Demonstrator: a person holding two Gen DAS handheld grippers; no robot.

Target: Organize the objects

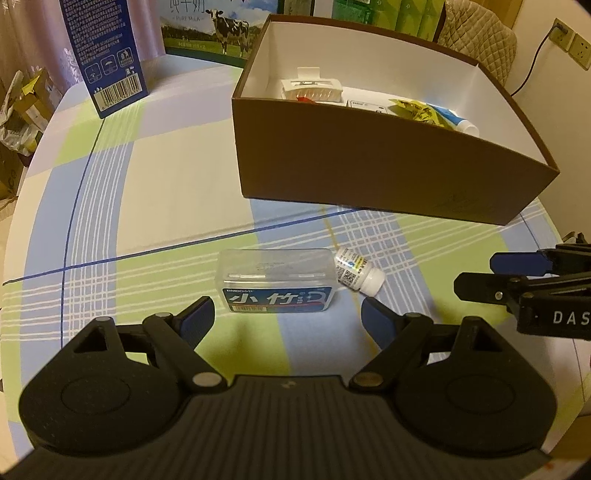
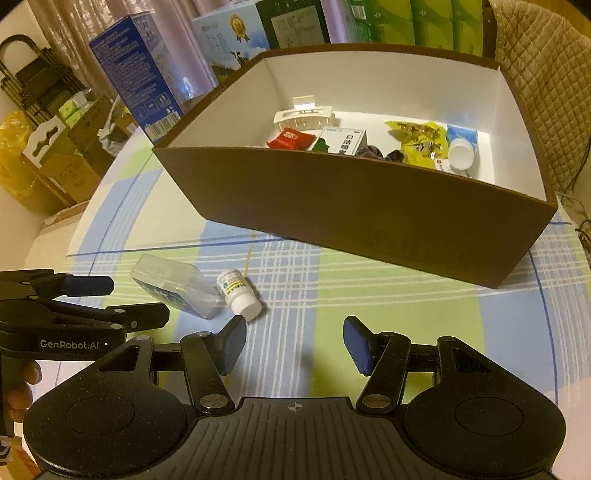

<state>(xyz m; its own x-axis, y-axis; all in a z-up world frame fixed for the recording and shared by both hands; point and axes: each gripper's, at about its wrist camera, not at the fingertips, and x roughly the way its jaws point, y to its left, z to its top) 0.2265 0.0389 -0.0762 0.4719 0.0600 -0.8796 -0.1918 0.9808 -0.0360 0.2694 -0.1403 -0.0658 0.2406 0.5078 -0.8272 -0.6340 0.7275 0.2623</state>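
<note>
A clear plastic box with a blue label (image 1: 277, 280) (image 2: 173, 286) lies on the checked tablecloth. A small white pill bottle (image 1: 358, 271) (image 2: 240, 291) rests on its side against the box's right end. My left gripper (image 1: 286, 319) (image 2: 127, 301) is open just short of the clear box, nothing between its fingers. My right gripper (image 2: 293, 343) (image 1: 476, 273) is open too, hovering empty over the cloth right of the bottle. Behind them stands a brown cardboard box (image 1: 388, 173) (image 2: 354, 210) with white inside walls, holding several small packets, a tube and a white bottle.
A tall blue carton (image 1: 101, 55) (image 2: 136, 70) and a milk case (image 1: 218, 29) stand at the table's back. Green cartons (image 2: 417, 22) and a quilted chair back (image 2: 546, 85) lie behind the brown box. Cardboard clutter (image 2: 55, 155) sits off the left edge.
</note>
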